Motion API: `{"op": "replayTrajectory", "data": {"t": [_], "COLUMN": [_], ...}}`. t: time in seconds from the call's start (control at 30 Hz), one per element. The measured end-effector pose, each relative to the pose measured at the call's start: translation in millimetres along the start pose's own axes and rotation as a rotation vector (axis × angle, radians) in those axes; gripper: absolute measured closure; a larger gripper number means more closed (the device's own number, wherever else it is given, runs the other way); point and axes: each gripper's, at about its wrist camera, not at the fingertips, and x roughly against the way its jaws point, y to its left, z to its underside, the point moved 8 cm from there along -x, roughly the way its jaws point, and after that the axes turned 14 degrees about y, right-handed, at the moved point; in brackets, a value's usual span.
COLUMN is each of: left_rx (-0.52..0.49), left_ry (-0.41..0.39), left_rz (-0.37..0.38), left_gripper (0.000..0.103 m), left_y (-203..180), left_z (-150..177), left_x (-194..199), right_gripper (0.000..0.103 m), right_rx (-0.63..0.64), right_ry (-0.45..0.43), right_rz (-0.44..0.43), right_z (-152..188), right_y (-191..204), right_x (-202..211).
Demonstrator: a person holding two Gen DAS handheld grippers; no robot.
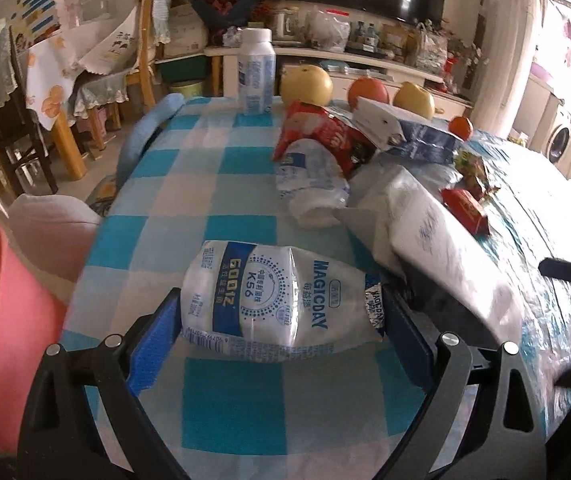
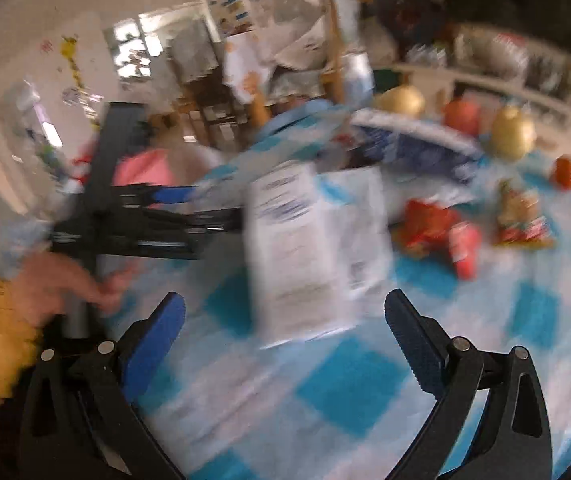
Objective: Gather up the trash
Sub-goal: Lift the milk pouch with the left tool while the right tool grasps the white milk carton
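Note:
A crushed white and blue Magicday bottle [image 1: 281,292] lies across the checked tablecloth [image 1: 189,184], held between the blue pads of my left gripper [image 1: 281,312], which is shut on it. More trash lies beyond: another crushed bottle [image 1: 313,184], a red wrapper [image 1: 325,132], a white and blue carton [image 1: 413,132], a white packet [image 1: 441,236]. My right gripper [image 2: 285,320] is open and empty, with the white packet [image 2: 309,248] just ahead between its fingers. The right wrist view is blurred. The left gripper's body [image 2: 145,216] shows there at left.
A pink bin [image 1: 1,320] stands off the table's left edge. An upright white bottle [image 1: 256,72], pears [image 1: 306,85], an apple [image 1: 367,92] and a tangerine [image 1: 460,127] sit at the far edge. Small red wrappers [image 1: 467,208] lie at right. Chairs [image 1: 85,80] stand left.

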Motion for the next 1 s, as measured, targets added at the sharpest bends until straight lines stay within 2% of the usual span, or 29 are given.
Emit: {"op": "replayTrajectory", "data": {"t": [0.1, 0.23, 0.3, 0.33, 0.47, 0.53, 0.77, 1.0], "left_rx": [0.013, 0.019, 0.028, 0.034, 0.046, 0.049, 0.06, 0.089], "left_ry": [-0.009, -0.019, -0.022, -0.025, -0.037, -0.046, -0.078, -0.149], "left_rz": [-0.006, -0.014, -0.015, -0.014, -0.007, 0.002, 0.019, 0.008], "left_gripper": [0.009, 0.009, 0.009, 0.009, 0.009, 0.009, 0.009, 0.009], "left_y": [4, 7, 11, 13, 17, 18, 24, 40], "left_z": [-2, -3, -3, -3, -3, -4, -4, -5], "left_x": [2, 3, 4, 5, 9, 12, 25, 52], "right_gripper": [0.004, 0.006, 0.019, 0.032, 0.038, 0.046, 0.048, 0.048], "right_rx": [-0.018, 0.051, 0.067, 0.063, 0.037, 0.016, -0.023, -0.047], "right_ry": [0.005, 0.034, 0.076, 0.092, 0.115, 0.114, 0.107, 0.021], "right_rz": [0.027, 0.05, 0.08, 0.081, 0.085, 0.082, 0.114, 0.129], "right_z": [-3, -7, -2, -3, -1, -2, 3, -8], "right_y": [-3, 12, 12, 11, 7, 4, 7, 24], "right_x": [-12, -33, -43, -48, -58, -59, -54, -29]}}
